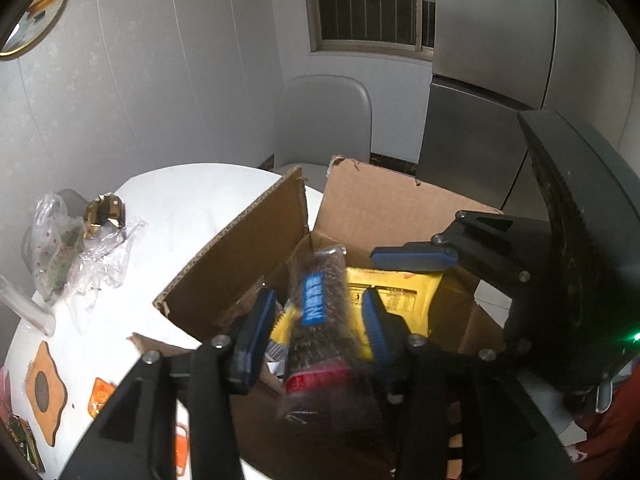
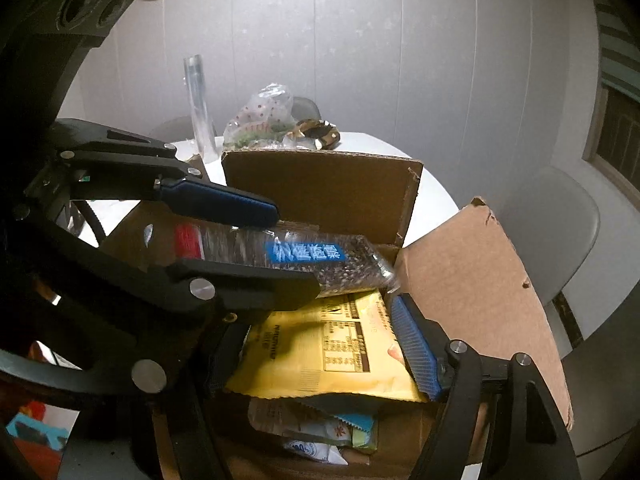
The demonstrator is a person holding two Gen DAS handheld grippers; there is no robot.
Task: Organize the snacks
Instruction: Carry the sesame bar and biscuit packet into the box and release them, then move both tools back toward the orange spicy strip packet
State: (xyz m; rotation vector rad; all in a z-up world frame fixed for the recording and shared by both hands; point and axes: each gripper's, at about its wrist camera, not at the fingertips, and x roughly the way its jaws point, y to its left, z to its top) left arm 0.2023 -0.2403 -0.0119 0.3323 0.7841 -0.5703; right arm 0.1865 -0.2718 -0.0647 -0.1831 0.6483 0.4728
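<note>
An open cardboard box [image 1: 236, 256] [image 2: 480, 280] stands on the white round table [image 1: 180, 208]. My left gripper [image 1: 316, 320] holds a clear packet of dark snack with a blue label [image 1: 316, 300] [image 2: 304, 254] over the box; its jaws look slightly apart around it and the packet is blurred. My right gripper [image 2: 316, 344] is open wide over the box, around a yellow snack bag [image 2: 332, 356] [image 1: 400, 292] that lies inside. Its blue-padded fingers [image 2: 416, 348] are apart. More packets [image 2: 320, 432] lie under the yellow bag.
Clear plastic bags with food [image 1: 60, 248] [image 2: 260, 120] and a gold wrapped item [image 1: 106, 212] sit at the table's far side. A clear tube [image 2: 198, 108] stands there. A grey chair [image 1: 324, 120] and a steel fridge [image 1: 492, 60] are beyond the table. Coasters [image 1: 44, 392] lie near the table's edge.
</note>
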